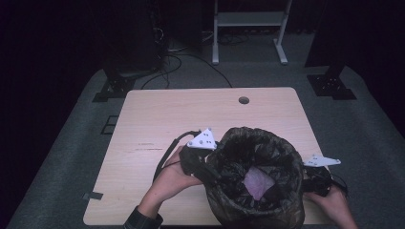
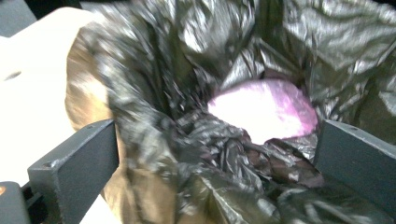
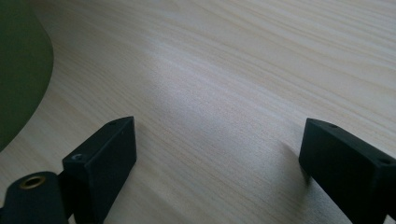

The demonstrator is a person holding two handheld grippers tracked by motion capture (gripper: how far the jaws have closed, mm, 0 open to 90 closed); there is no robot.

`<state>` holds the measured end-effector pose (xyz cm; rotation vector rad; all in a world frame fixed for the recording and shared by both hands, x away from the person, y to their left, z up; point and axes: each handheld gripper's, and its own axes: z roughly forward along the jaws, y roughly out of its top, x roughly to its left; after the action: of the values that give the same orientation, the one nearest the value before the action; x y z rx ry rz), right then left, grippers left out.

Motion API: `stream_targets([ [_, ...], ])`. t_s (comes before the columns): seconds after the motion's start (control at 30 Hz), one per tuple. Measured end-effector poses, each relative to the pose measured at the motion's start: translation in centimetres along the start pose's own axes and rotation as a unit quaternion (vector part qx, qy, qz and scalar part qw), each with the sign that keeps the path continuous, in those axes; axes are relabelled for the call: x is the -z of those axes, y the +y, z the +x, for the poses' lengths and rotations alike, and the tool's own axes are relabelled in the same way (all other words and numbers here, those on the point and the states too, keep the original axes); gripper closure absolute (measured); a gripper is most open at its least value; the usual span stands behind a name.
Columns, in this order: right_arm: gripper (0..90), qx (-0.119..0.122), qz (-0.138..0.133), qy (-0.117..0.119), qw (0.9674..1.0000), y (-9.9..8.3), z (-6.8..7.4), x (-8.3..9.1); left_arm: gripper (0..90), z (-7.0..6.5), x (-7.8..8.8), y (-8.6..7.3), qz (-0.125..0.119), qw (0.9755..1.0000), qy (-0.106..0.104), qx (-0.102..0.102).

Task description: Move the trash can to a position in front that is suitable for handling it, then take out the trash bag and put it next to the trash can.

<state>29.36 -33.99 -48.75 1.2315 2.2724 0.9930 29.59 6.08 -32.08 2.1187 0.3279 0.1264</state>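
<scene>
Wooden table; both grippers' jaws wide, empty

A round bin lined with a crinkled black plastic bag stands upright at the near edge of the table, the liner folded over its rim. A pale pink object lies inside the bag, near its middle.

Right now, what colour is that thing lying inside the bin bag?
Pink to pale purple; the crumpled item shows best in the left gripper view, nestled in the black bag.
</scene>
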Motion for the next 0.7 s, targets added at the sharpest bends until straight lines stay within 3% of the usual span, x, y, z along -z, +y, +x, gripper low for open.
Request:
stream_targets([
  [0.2,10.0,0.000,0.000,0.000,1.0000,0.0,0.0,0.0,0.0,0.1,2.4,0.0,-0.015,0.9998,0.013,0.006],
  [0.4,10.0,0.000,0.000,0.000,1.0000,0.0,0.0,0.0,4.9,0.2,3.9,-0.5,-0.026,0.9994,-0.017,0.016],
  [0.57,10.0,0.000,0.000,0.000,1.0000,0.0,0.0,0.0,14.7,0.4,4.7,-0.9,-0.027,0.9988,-0.036,0.023],
  [0.7,10.0,0.000,0.000,0.000,1.0000,0.0,0.0,0.0,34.3,0.5,5.3,-1.2,-0.039,0.9975,-0.056,0.018],
])
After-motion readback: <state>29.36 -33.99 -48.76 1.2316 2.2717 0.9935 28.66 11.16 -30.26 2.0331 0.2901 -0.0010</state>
